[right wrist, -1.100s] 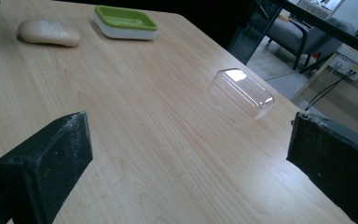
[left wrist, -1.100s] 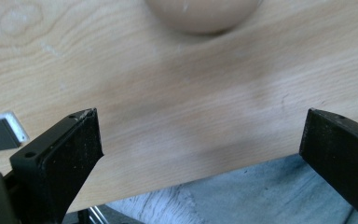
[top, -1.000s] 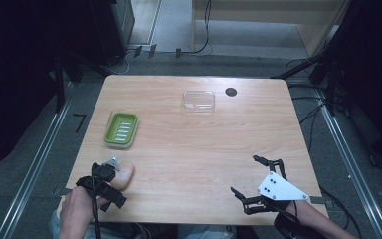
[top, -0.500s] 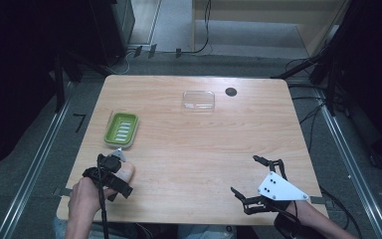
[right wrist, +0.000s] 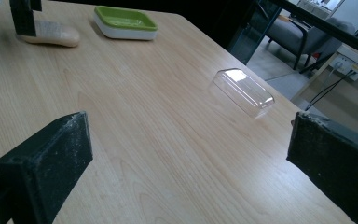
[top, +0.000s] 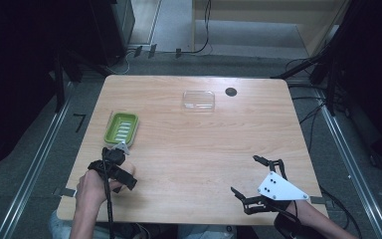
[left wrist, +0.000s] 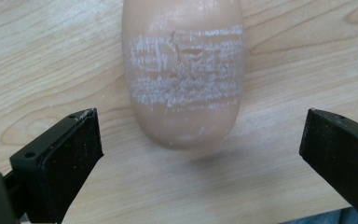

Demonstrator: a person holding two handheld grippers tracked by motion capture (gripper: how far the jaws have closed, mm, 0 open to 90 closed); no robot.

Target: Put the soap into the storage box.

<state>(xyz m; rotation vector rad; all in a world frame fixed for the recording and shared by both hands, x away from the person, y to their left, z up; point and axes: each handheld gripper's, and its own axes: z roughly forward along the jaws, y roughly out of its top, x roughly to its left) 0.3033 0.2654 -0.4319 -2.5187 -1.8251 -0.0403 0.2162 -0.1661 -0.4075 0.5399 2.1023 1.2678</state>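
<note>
Soap bar (left wrist: 184,74), beige, scuffed white, flat on pale wood table (top: 199,149), near-left part, just beside green soap dish (top: 122,128). Dark room, grey floor, cables around. Left gripper (left wrist: 200,154) wide open over soap, nothing held, jaws either side of its rounded end. Right gripper (top: 258,181) wide open, empty. Long axis along left gripper's line of sight.

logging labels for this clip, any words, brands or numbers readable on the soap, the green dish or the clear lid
None can be read.
Soap bar: an embossed mark, worn and scuffed white, not legible.
Green soap dish: no text shows.
Clear lid: no text shows.
</note>
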